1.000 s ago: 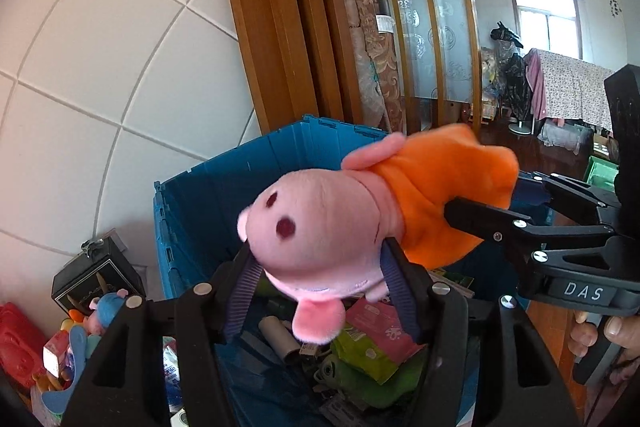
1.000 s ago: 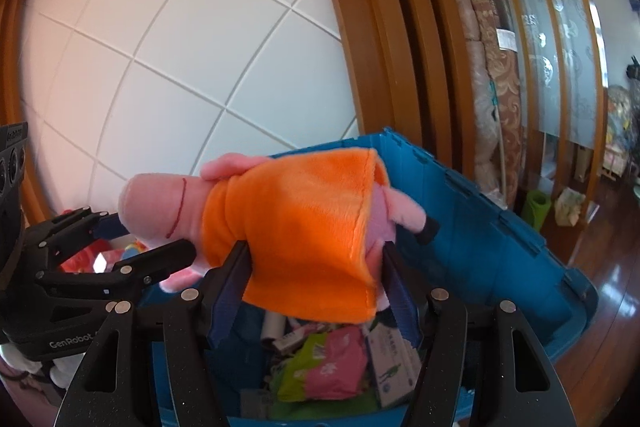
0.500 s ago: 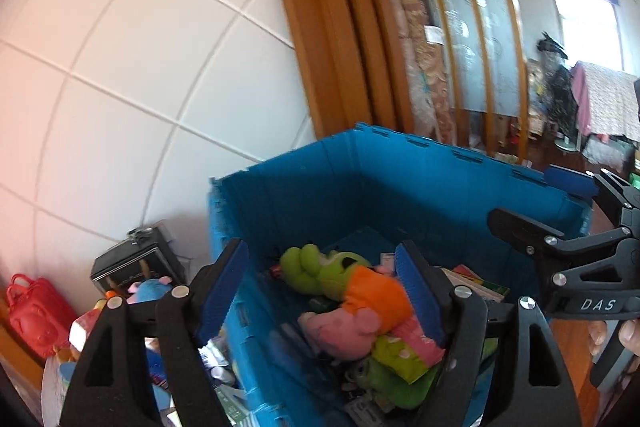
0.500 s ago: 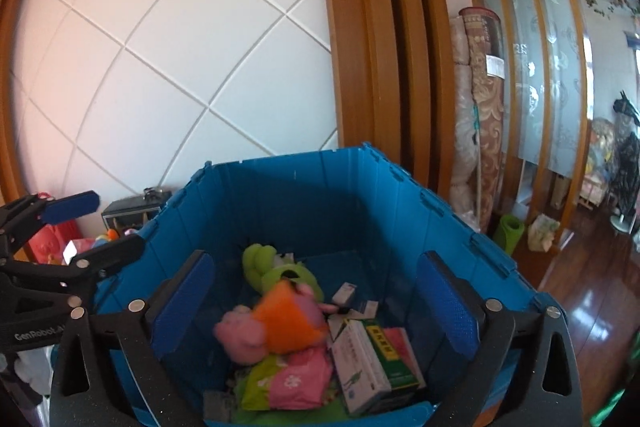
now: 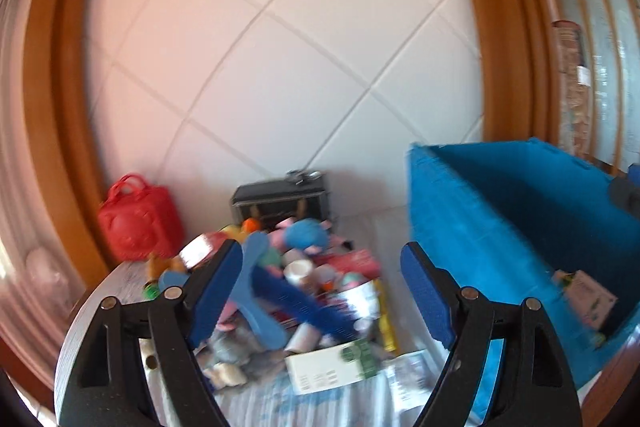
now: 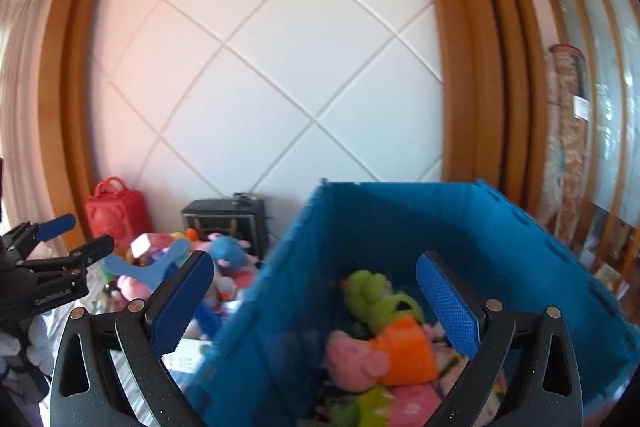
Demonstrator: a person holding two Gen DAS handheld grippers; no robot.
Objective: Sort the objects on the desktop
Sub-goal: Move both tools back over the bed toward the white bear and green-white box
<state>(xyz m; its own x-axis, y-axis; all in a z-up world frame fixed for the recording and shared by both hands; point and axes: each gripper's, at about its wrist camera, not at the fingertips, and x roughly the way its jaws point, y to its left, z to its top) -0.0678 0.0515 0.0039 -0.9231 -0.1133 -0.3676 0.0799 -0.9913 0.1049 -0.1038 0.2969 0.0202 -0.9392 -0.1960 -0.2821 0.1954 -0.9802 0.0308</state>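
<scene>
Blue storage crate, open-topped, at the right end of the table, against the white panelled wall. Contents: pink pig plush in an orange dress, lying on its side near the crate's front wall; green plush just behind it; pink and green packets under both. Right gripper: spread fully wide above the crate's left wall, nothing between its blue pads. Left gripper: jaws opening, nothing between them, over the heap of unsorted items. Heap, left of the crate: blue plastic paddle, dark blue comb, blue-and-pink plush, white-and-green box at the near edge, small bottles, blurred. Back edge by the wall: black case, red toy bag at the left end.
</scene>
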